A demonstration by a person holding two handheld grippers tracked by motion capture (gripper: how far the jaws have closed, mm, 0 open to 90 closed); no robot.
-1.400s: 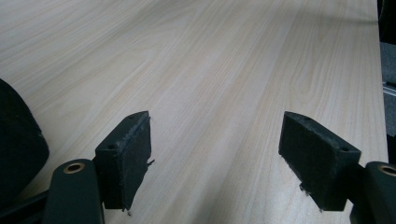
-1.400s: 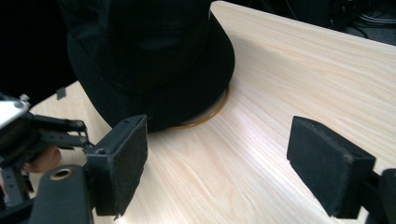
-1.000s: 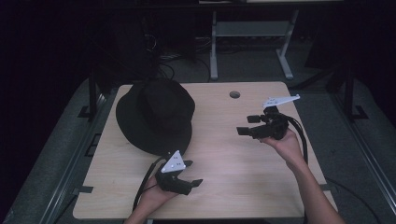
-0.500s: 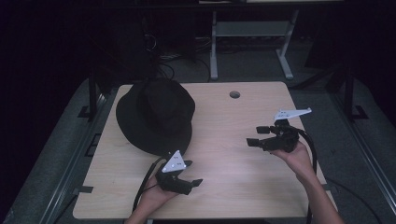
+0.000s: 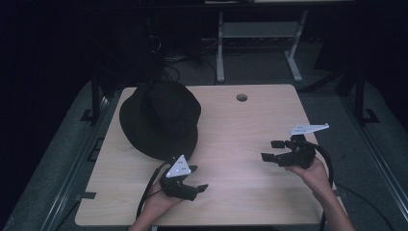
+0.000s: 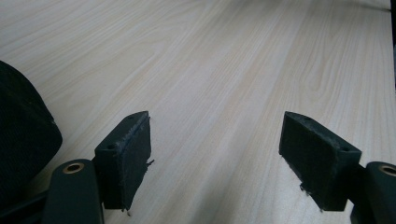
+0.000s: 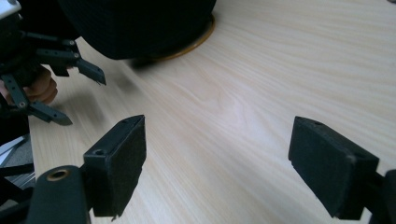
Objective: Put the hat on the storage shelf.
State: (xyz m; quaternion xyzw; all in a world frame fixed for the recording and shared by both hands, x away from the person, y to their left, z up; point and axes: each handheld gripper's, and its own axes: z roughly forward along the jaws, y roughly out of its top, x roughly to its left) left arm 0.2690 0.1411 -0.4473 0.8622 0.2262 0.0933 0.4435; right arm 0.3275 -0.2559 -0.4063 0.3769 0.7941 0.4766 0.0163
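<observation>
High view: left gripper point(image 5: 199, 179) near black hat point(image 5: 159, 118).

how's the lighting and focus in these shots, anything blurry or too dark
High view: the table is lit, the room around it nearly black, and the hat shows little detail. Left gripper view: wood grain sharp and evenly lit, the hat's edge soft. Right gripper view: the hat and the left gripper look slightly blurred, with soft shadows beneath them.

Left gripper point(image 5: 196, 179): black body, grey triangular plate on top, black cable trailing. Right gripper point(image 5: 270, 150): same black build, pale plate, thick cable. Pads point(image 6: 129, 156): black, frayed edges. Forearms bare.
</observation>
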